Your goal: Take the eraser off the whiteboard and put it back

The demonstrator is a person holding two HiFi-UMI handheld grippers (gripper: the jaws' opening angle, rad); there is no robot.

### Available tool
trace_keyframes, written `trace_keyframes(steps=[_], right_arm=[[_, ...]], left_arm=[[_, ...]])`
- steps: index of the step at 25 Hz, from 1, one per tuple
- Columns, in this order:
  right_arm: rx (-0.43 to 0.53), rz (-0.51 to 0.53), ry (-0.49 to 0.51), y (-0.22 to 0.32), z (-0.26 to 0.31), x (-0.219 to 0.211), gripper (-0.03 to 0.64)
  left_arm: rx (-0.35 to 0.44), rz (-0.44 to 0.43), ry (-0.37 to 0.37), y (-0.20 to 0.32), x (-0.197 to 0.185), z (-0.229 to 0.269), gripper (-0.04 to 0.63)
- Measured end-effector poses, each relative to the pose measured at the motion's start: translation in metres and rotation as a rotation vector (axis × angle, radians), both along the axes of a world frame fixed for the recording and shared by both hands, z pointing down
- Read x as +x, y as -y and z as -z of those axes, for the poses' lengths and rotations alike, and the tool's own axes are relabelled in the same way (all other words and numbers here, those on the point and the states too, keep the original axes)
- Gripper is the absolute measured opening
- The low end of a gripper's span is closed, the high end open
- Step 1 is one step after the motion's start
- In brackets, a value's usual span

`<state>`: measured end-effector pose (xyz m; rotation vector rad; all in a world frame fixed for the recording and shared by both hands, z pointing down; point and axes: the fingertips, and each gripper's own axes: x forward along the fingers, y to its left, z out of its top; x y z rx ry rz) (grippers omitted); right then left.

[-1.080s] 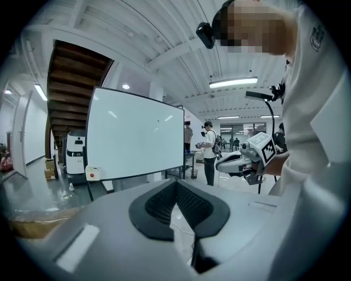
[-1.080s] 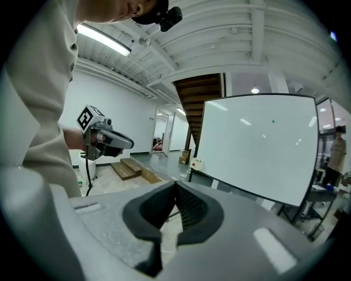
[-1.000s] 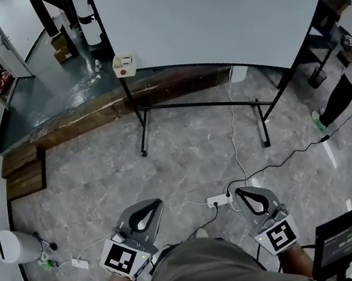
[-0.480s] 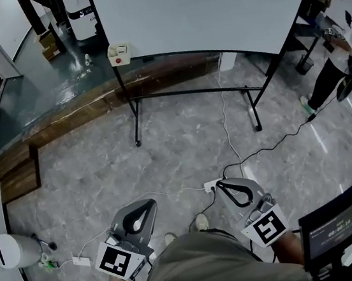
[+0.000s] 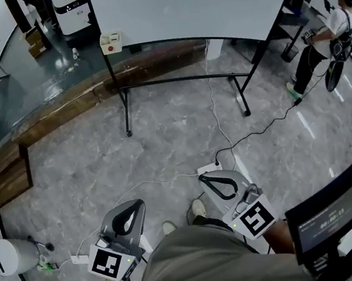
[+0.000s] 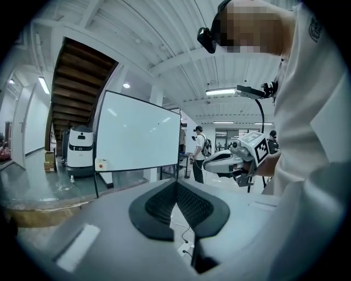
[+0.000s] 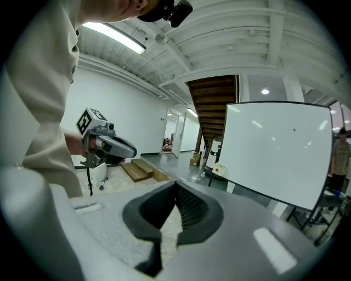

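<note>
The whiteboard [image 5: 196, 2] stands on a black frame across the grey floor, well ahead of both grippers. A small white box with a red spot [image 5: 110, 42] hangs at its lower left corner; I cannot make out an eraser. My left gripper [image 5: 127, 215] and right gripper [image 5: 215, 186] are held low in front of my body, both shut and empty. In the left gripper view the board [image 6: 134, 134] and box [image 6: 101, 163] lie beyond the closed left gripper [image 6: 176, 184]. In the right gripper view the board [image 7: 279, 151] is ahead to the right of the right gripper [image 7: 175, 186].
A power strip [image 5: 208, 167] and cables lie on the floor between me and the board. A monitor on a stand [image 5: 327, 213] is close at my right. A white bin [image 5: 11, 256] sits left, wooden steps [image 5: 10, 174] beyond it. A person [image 5: 323, 40] stands at the right.
In the head view the whiteboard has slid upward and both grippers sit lower and further left. Both stay shut and empty. The person at the right shows more fully.
</note>
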<state>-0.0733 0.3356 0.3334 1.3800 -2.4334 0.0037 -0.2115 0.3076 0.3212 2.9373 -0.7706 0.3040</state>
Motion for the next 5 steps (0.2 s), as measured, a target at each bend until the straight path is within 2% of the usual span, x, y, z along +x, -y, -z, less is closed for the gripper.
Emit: trace_keyframes(steps=[5], right_arm=[[0.025,0.024,-0.005,-0.004,0.004,-0.03,0.003]], left_arm=[[-0.001,-0.001,-0.022,-0.008,-0.027,-0.002,0.006]])
